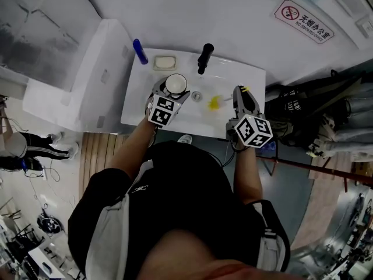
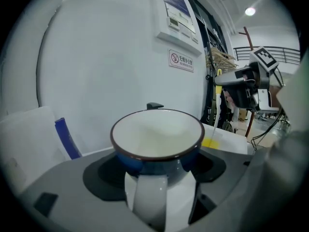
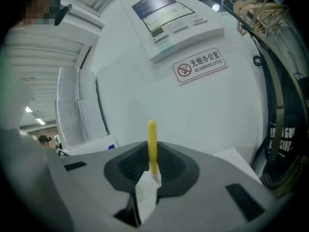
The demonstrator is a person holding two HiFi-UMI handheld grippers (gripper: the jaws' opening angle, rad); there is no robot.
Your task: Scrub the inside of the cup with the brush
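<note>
Holding cup and brush ready over the sink, with scrubbing not yet begun

Nearest us, our left gripper clenches the cup with its mouth up, which we judge leaves the inside open to the brush. Our right gripper pinches that brush by its yellow stem, well apart from the cup. Beyond both lie the sink and the black tap.

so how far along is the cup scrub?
Done: both items are gripped. The left claw is shut on the cup at the sink, and the right claw is shut on the yellow brush. In hand: the brush is beside the cup, not inside. Left: insert it and scrub.
</note>
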